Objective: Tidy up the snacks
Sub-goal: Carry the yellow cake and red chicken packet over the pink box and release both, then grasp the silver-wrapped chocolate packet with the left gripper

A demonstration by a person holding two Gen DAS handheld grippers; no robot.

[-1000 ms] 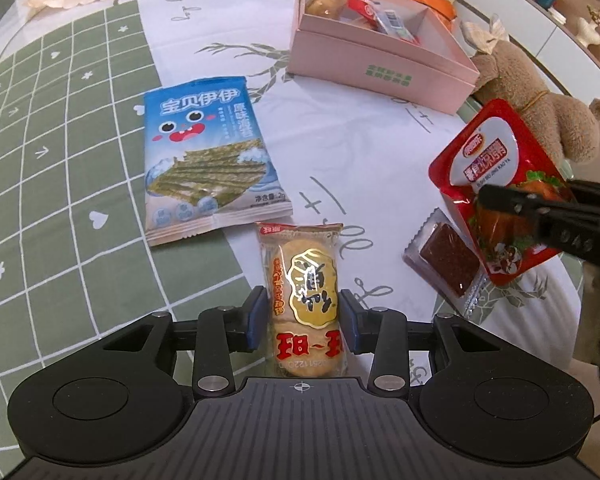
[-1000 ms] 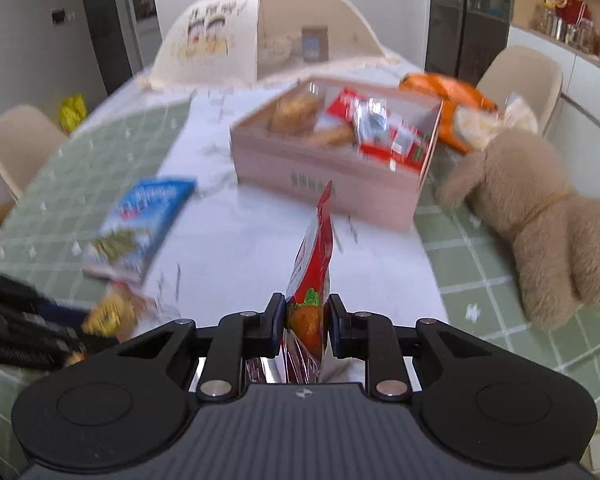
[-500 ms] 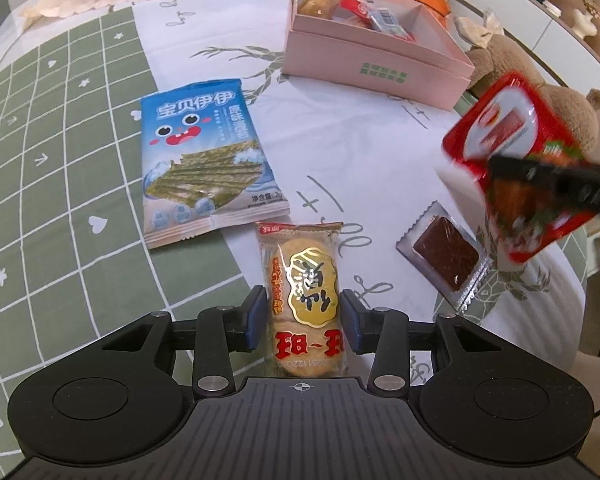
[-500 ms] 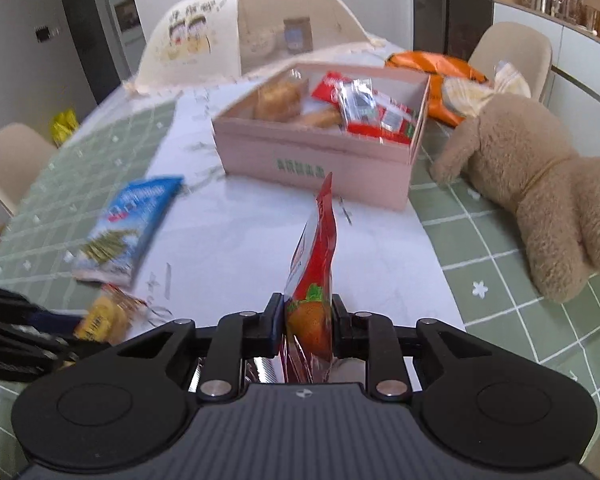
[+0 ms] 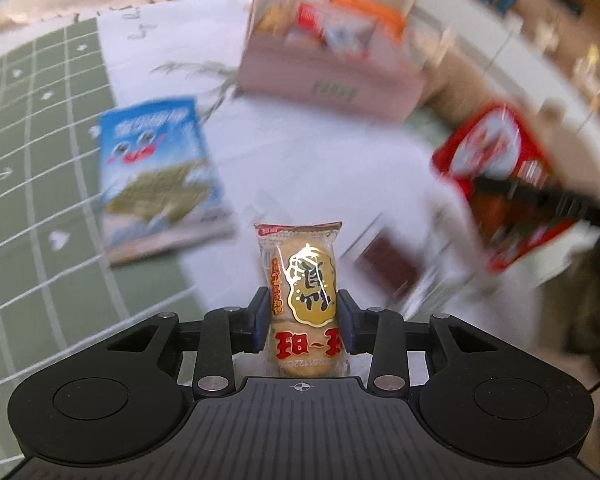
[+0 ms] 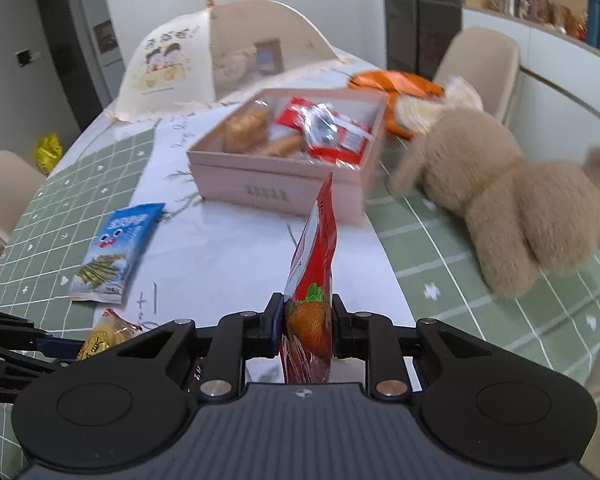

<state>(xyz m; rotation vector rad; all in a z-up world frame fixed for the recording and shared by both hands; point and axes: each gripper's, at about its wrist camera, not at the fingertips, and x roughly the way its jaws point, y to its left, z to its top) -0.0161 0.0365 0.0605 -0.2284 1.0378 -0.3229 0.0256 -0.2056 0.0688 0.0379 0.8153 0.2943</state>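
Observation:
My left gripper (image 5: 303,318) is shut on a yellow rice cracker pack (image 5: 302,280) and holds it above the table. My right gripper (image 6: 307,326) is shut on a red snack pouch (image 6: 314,264), held upright in the air; the pouch also shows blurred in the left wrist view (image 5: 500,176). The pink box (image 6: 276,190) with several snacks inside stands ahead of the right gripper, and shows in the left wrist view (image 5: 328,80). A blue seaweed pack (image 6: 114,252) lies flat on the table to the left. A small brown snack in clear wrap (image 5: 388,266) lies on the white cloth.
A brown plush dog (image 6: 512,200) lies at the right of the box. An orange bag (image 6: 396,84) sits behind the box. A mesh food cover (image 6: 220,56) stands at the far end. Chairs ring the table.
Both grippers have lifted with their packs and moved toward the pink box. The left wrist view is now blurred by motion. The red pouch sits higher.

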